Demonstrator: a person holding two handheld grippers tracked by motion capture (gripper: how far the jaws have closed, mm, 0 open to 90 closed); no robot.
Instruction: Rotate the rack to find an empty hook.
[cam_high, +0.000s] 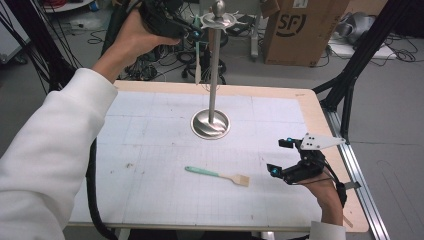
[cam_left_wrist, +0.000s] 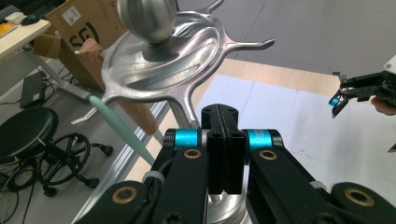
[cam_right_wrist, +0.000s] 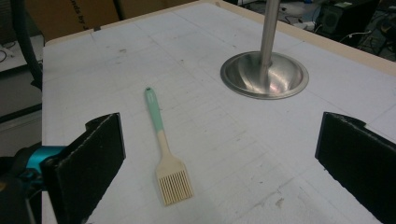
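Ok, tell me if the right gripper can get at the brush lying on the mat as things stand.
Probably yes. The right gripper has its jaws wide open and faces the brush, which lies flat on the mat with nothing lying between them. The stand's base sits well beyond it.

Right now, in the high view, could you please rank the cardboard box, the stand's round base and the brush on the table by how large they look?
1. Cardboard box, cut off by the frame's top edge.
2. Brush: it spans more length than the base, though it is far thinner.
3. Stand's round base: near the brush in apparent size, so places two and three are unsure.
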